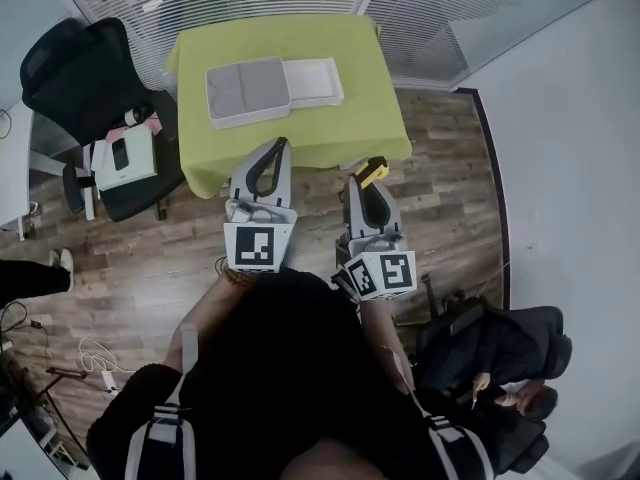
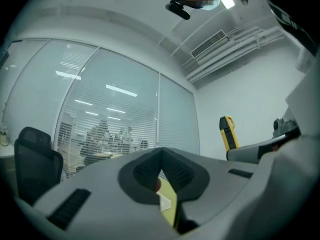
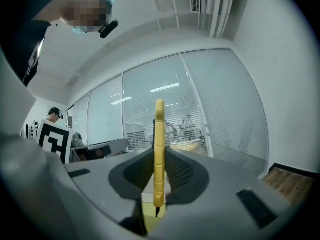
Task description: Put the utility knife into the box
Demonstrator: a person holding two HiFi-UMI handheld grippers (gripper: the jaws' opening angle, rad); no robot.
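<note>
We grip the utility knife (image 3: 159,134) in the right gripper's (image 1: 360,183) jaws for carrying to the box (image 1: 248,90) on the counter (image 1: 340,128). The left gripper's (image 2: 161,156) jaws meet, empty.

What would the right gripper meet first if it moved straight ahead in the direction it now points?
Probably the glass wall with blinds: the right gripper, shut on the utility knife, aims over the green table. Depth is unclear.

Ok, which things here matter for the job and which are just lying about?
Job: utility knife, clamped in right gripper; open box on green table; left gripper, shut, empty.
Lying about: black chair with white carton on it; seated person.
</note>
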